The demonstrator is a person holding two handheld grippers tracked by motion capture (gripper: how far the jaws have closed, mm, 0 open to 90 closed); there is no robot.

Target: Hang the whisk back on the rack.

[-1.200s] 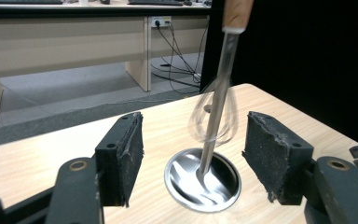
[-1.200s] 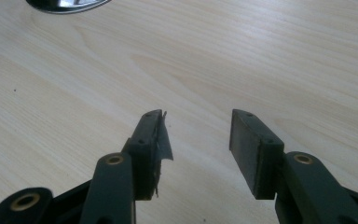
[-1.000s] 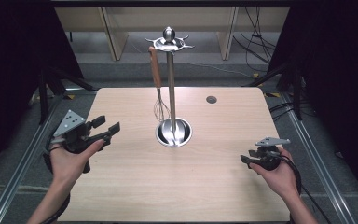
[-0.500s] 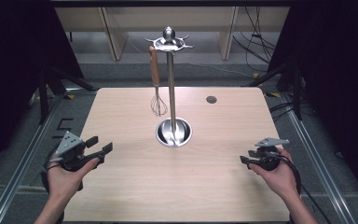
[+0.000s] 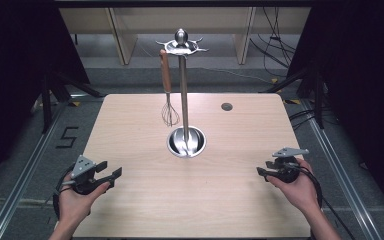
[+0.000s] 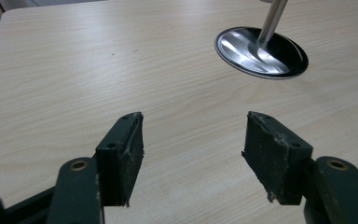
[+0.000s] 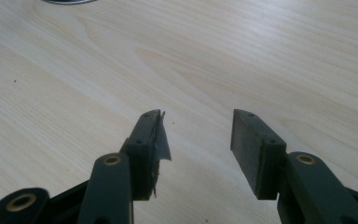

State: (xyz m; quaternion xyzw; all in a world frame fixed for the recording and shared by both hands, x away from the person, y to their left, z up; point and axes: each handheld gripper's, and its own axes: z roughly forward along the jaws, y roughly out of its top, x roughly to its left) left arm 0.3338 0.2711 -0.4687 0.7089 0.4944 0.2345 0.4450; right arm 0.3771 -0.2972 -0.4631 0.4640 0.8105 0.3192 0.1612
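A steel utensil stand [image 5: 182, 85] rises from a round base [image 5: 186, 142] in the middle of the wooden table [image 5: 145, 200]. From its top ring hangs a whisk [image 5: 168, 95] with a wooden handle, on the left of the pole. My left gripper [image 5: 111, 173] is low over the table's front left, open with nothing between its jaws [image 6: 193, 140]. The stand's base [image 6: 261, 51] lies ahead of it to the right. My right gripper [image 5: 261, 172] rests at the front right, open and empty [image 7: 196, 130] over bare wood.
A small dark round mark [image 5: 226, 106] sits on the table's far right part. Dark stands and cables flank the table on both sides, and shelving stands behind it. A floor marking "5" [image 5: 66, 137] is at the left.
My left gripper has come down and back toward the table's front left edge, still open. The right gripper has kept still.
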